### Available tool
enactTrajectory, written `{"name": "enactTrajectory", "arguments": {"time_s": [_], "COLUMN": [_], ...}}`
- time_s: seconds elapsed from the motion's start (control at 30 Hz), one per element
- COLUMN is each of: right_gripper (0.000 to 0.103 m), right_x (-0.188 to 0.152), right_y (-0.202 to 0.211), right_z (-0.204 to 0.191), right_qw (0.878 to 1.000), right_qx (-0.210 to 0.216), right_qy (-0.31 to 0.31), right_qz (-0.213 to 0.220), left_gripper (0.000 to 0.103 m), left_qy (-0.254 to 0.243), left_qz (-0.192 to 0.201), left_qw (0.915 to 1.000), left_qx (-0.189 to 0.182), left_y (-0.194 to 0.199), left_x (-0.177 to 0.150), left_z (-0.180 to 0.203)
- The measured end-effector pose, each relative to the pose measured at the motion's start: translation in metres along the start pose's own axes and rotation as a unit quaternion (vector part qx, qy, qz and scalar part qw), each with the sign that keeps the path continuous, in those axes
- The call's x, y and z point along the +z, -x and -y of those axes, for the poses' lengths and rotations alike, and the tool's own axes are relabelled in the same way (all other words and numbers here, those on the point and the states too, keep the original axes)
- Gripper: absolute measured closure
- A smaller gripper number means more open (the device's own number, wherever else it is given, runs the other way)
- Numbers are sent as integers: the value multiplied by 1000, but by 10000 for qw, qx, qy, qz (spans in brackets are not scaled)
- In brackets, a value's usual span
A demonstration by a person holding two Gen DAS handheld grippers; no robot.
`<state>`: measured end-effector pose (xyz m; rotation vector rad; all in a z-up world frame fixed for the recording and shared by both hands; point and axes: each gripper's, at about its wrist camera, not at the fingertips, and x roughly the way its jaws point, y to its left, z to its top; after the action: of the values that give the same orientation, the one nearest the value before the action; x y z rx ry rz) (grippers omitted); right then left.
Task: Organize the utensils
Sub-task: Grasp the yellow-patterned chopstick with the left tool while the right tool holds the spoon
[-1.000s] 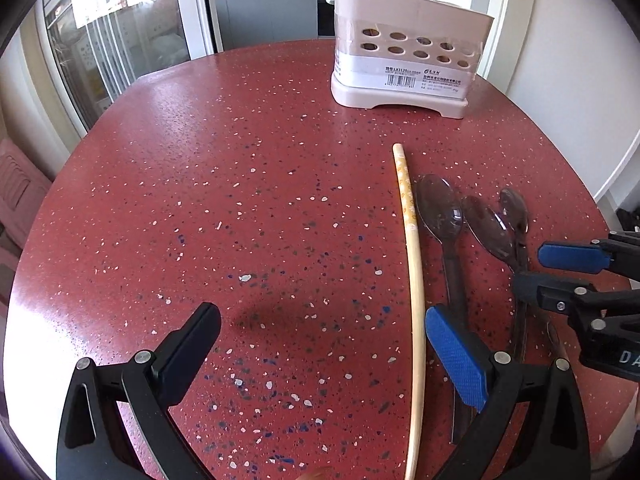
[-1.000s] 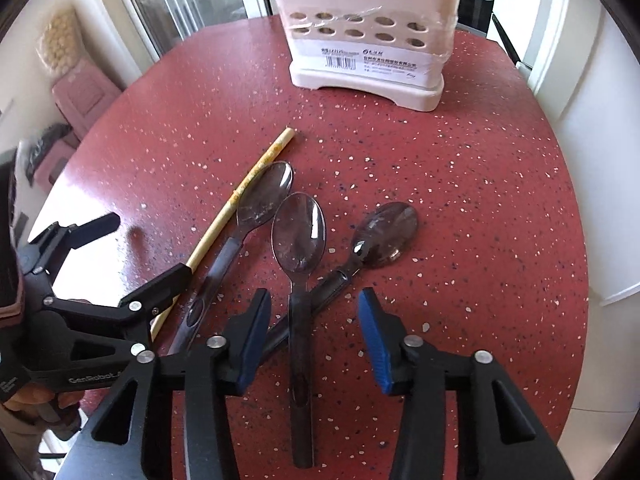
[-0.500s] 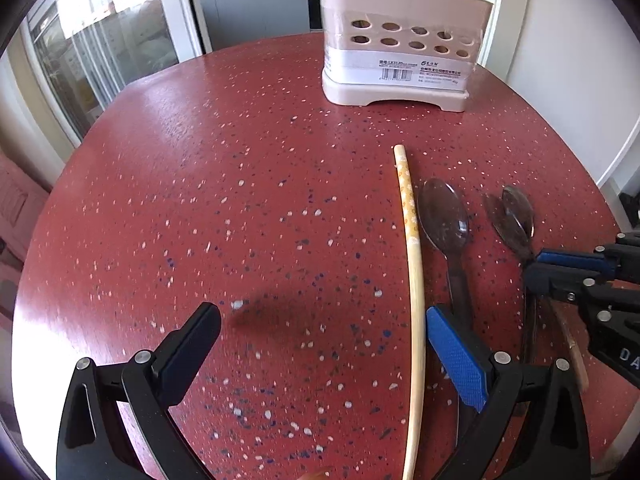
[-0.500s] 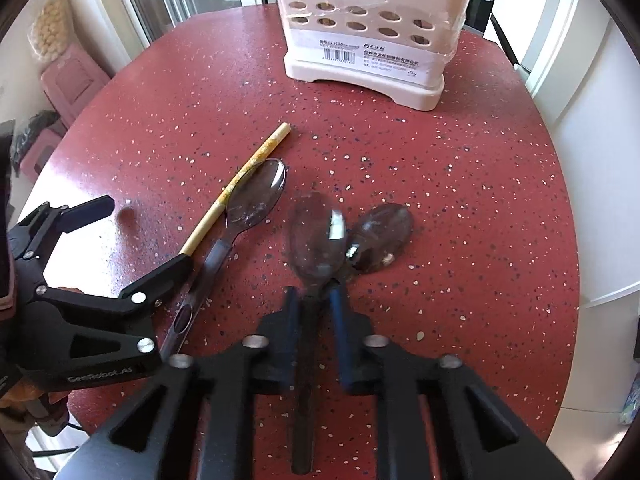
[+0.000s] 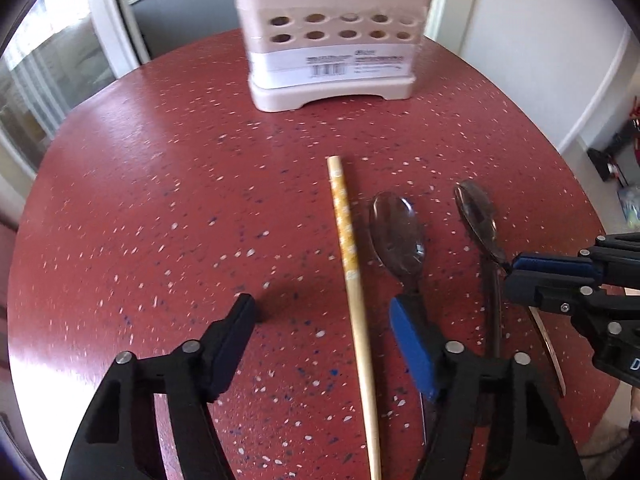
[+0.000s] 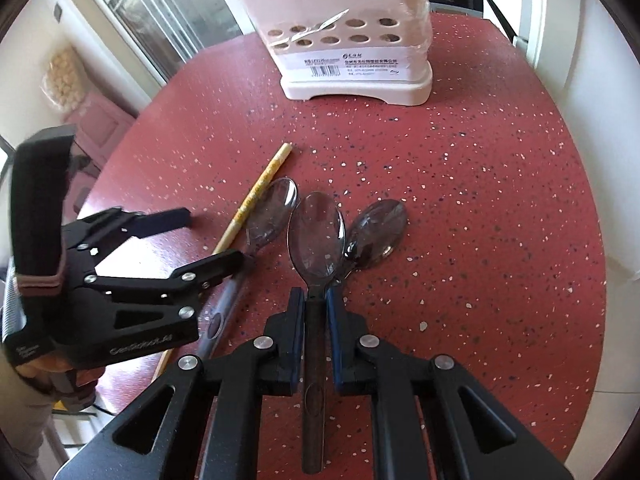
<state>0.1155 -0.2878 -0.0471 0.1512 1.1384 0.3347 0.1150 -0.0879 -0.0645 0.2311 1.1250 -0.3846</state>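
Spoon pickup in hand: right hand-held gripper (image 6: pixel 316 322) has its blue pads clamped on the handle of the middle spoon (image 6: pixel 317 236), bowl pointing to 12 o'clock toward the caddy (image 6: pixel 348 36). Whether the spoon has cleared the tabletop (image 6: pixel 500 208) I can't tell. Left hand-held gripper (image 5: pixel 320 334) is wide but closing, straddling the chopstick (image 5: pixel 348 256); pads not on it yet, so nothing held there. Chopstick runs roughly 6 to 12 o'clock in the left wrist view. Two more spoons lie flat: left spoon (image 6: pixel 272 212) just beside the chopstick, right spoon (image 6: pixel 378 226) at 1 o'clock of the held one, its handle running under the held spoon's neck. My read on next move: lift the held spoon straight up, carry it to 12 o'clock, drop it handle-down into the caddy, which already holds a few sticks. Risks: the crossed handle of the right spoon may drag along; left fingers (image 6: pixel 216 266) sit close to the left spoon's handle, so closing on the chopstick could nudge it.
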Motion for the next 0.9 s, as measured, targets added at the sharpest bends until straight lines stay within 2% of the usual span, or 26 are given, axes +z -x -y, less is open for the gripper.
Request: {"name": "enactTrajectory", "arguments": {"time_s": [0.27,0.47,0.57,0.63,0.67,0.73,0.9], "right_gripper": [91,91,91,91,91,91,91], "right_x": [-1,-2,-4,-5,-6,-6,-10], "right_y": [12,17,19,21,22,23,26], "right_z": [12,17,20,22,23,24,24], "right_qw": [9992,9986,9983,9981,9981,9981,9978], "right_qx": [315,424,457,472,471,460,441], "right_qy": [-187,-227,-242,-257,-263,-273,-291], "right_qz": [156,240,279,292,296,314,388], "left_gripper": [12,13,28,59,65,66,66], "left_qy": [-299,-373,-445,-488,-454,-323,-1], "left_qz": [-521,-695,-652,-601,-584,-482,110], "left_qw": [9981,9968,9967,9966,9966,9972,9994], "left_qx": [-149,-133,-206,-279,-374,-477,-337], "left_y": [-4,-5,-3,1,2,6,23], "left_x": [15,22,26,25,24,20,2], "left_z": [3,5,8,12,13,13,6]}}
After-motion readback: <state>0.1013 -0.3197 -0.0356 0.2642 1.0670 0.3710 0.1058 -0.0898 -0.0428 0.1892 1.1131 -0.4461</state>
